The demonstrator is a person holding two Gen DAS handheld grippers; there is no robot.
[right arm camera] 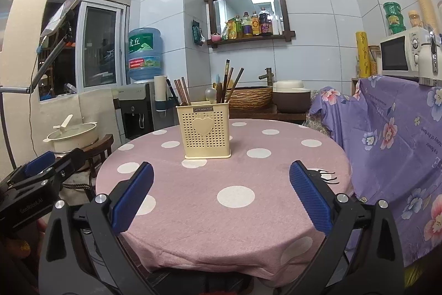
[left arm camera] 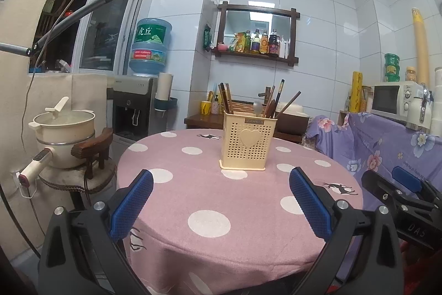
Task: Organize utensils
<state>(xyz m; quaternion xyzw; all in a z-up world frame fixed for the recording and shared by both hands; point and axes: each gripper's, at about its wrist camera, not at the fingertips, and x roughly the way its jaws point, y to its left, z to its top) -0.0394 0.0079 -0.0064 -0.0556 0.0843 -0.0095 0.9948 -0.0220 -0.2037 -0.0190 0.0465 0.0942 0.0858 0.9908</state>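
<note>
Cream perforated utensil holder (left arm camera: pixel 242 141) stands upright on the round table's pink polka-dot cloth (left arm camera: pixel 210 223), toward its far side; chopsticks (left arm camera: pixel 225 98) and a spoon (right arm camera: pixel 210 94) stick up from it. Left gripper (left arm camera: pixel 221 201) and right gripper (right arm camera: pixel 221 195) hover short of the holder, jaws spread wide, both empty.

Left gripper (left arm camera: pixel 221 201) and right gripper (right arm camera: pixel 221 196) agape, side by side
</note>
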